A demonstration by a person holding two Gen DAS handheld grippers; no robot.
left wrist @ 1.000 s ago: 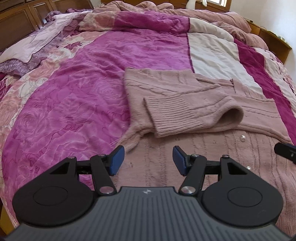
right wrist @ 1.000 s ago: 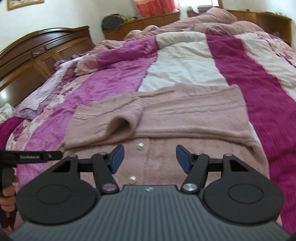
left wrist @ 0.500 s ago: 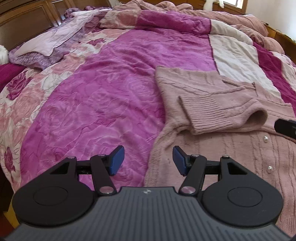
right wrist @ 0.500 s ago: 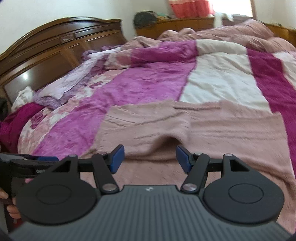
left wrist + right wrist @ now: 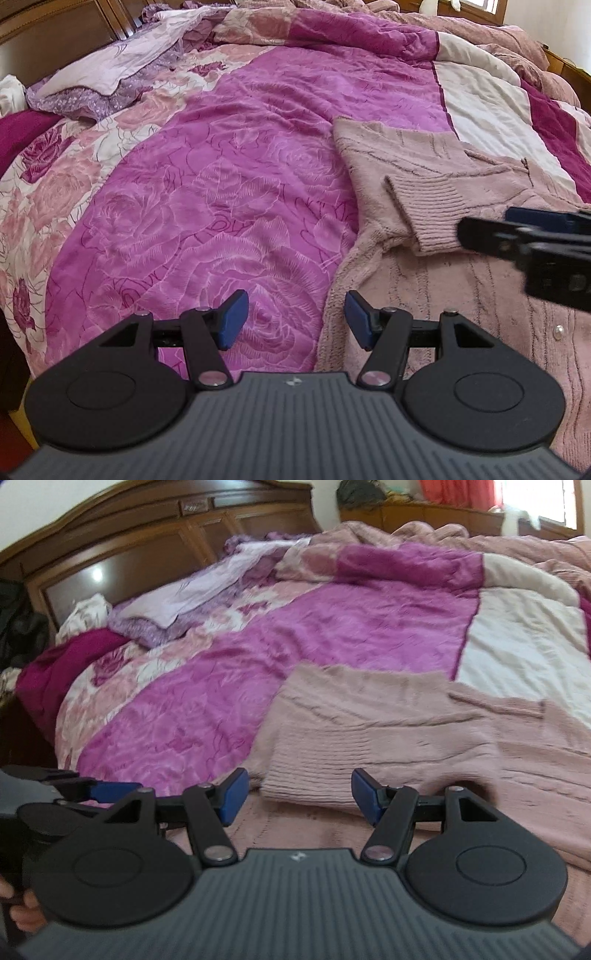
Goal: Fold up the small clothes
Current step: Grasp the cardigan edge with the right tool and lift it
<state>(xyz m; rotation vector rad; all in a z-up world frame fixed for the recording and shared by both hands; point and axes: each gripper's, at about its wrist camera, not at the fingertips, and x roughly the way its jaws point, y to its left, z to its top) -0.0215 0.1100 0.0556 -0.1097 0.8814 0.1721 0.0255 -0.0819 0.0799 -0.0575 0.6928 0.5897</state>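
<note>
A dusty pink knitted cardigan (image 5: 413,173) lies flat on the bed, one sleeve folded across its front with the ribbed cuff (image 5: 428,210) on top; it also shows in the right wrist view (image 5: 388,731). Pearl buttons (image 5: 559,328) run down its front. My left gripper (image 5: 291,319) is open and empty over the cardigan's left edge, where it meets the magenta quilt. My right gripper (image 5: 295,794) is open and empty, just short of the ribbed cuff (image 5: 314,771). The right gripper's fingers (image 5: 487,236) reach in from the right in the left wrist view.
A magenta rose-patterned quilt (image 5: 221,192) covers the bed, with a cream panel (image 5: 524,642) at the right. Lilac cloths (image 5: 110,70) are heaped near the dark wooden headboard (image 5: 155,539). The left gripper's body (image 5: 74,790) shows at the left of the right wrist view.
Both grippers have swung to the left: the cardigan has slid right in both views. The right gripper has come close to the folded cuff. Both stay open.
</note>
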